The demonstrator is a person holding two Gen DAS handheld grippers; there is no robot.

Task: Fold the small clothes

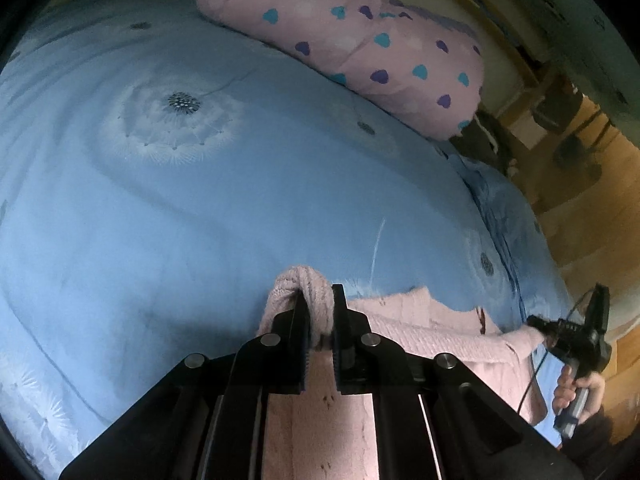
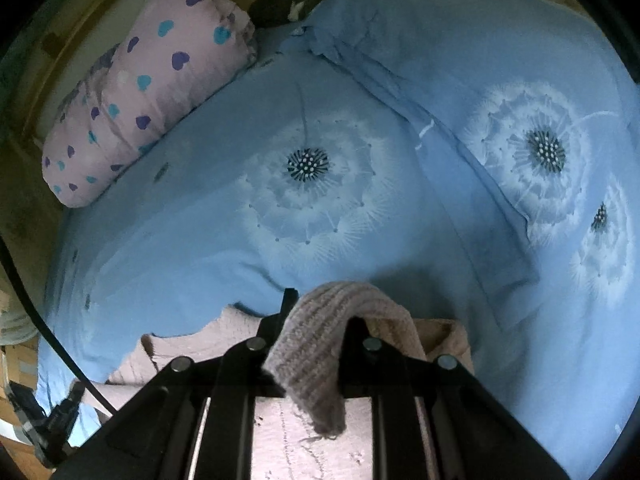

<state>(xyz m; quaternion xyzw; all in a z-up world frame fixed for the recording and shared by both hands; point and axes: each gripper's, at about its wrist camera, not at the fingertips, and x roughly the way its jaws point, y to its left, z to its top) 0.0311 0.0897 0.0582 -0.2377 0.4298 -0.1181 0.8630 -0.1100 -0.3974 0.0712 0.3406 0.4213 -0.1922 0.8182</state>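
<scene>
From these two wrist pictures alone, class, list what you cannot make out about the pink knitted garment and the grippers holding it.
- Pink knitted garment: its kind and full shape; both views cut it off at the bottom, behind the gripper bodies.
- Right gripper: pad contact in the right wrist view, hidden by the knit fold draped over it.
- Left gripper: how much cloth is pinched, hidden between the fingers in the left wrist view.
- Floor items beyond the bed: dark and blurred, left wrist view.

One pink knit garment point(image 1: 440, 340), two grippers, left point(image 1: 320, 312) and right point(image 2: 316, 312), one heart-print pillow point(image 1: 360, 40) at the bed's far edge, one hand point(image 1: 576, 392), and three big dandelion prints on the blue cover point(image 2: 200, 260) in the right view
</scene>
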